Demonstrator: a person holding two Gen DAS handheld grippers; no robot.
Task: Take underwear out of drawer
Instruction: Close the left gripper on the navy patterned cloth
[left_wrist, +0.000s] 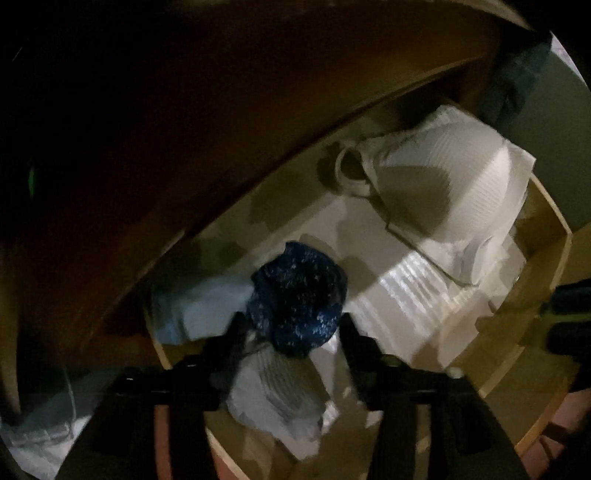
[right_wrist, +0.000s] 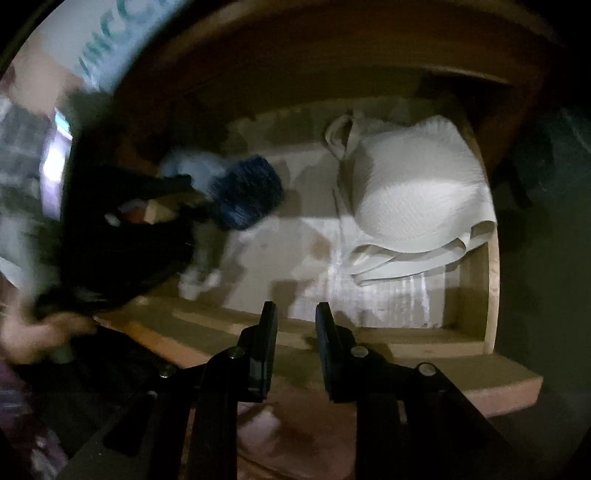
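An open wooden drawer (right_wrist: 476, 295) holds a white ribbed bra (right_wrist: 413, 188) at its right side and a dark blue speckled underwear bundle (left_wrist: 299, 295) toward the left. In the left wrist view my left gripper (left_wrist: 291, 325) has its fingers on either side of the blue bundle, with pale cloth (left_wrist: 273, 387) under them; whether they press it is unclear. The bundle (right_wrist: 247, 192) and my left gripper (right_wrist: 192, 188) also show blurred in the right wrist view. My right gripper (right_wrist: 295, 314) is open and empty above the drawer's front edge.
A white liner (right_wrist: 369, 295) covers the drawer floor. A light blue folded cloth (left_wrist: 203, 310) lies at the drawer's left end. The dark cabinet frame (left_wrist: 184, 129) overhangs the back. The white bra also shows in the left wrist view (left_wrist: 461, 184).
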